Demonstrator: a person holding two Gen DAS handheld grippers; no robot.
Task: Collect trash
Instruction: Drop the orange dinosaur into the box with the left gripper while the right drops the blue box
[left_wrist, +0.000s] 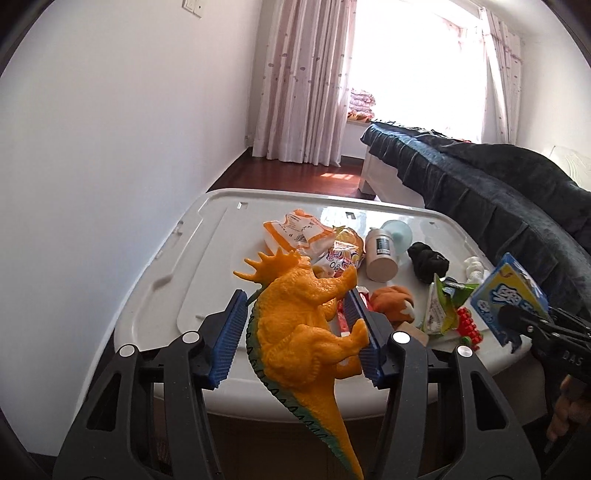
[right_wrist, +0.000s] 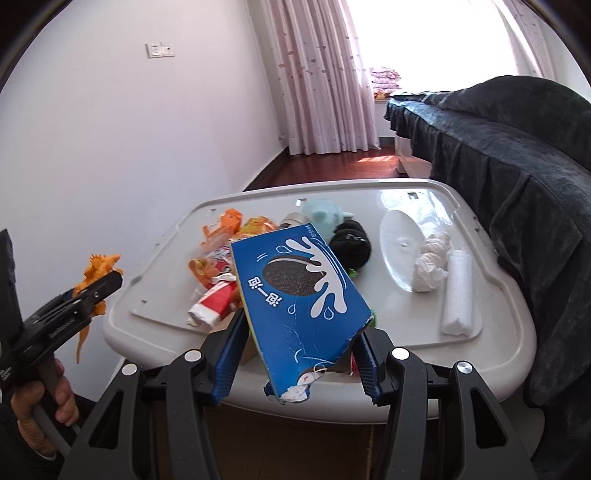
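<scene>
Left wrist view has the left gripper (left_wrist: 299, 332) pinching an orange toy dinosaur (left_wrist: 303, 325) between its blue pads, lifted over the near edge of the white bin lid (left_wrist: 155, 295), tail hanging down. Right wrist view has the right gripper (right_wrist: 299, 354) clamped on a torn blue cookie box (right_wrist: 299, 295), held tilted above the lid's near edge. Beyond it, wrappers (right_wrist: 221, 266) crowd the lid's middle, a crumpled tissue (right_wrist: 430, 266) and white foam roll (right_wrist: 458, 291) lie by the right edge, and a black cloth (right_wrist: 349, 242) sits farther back.
</scene>
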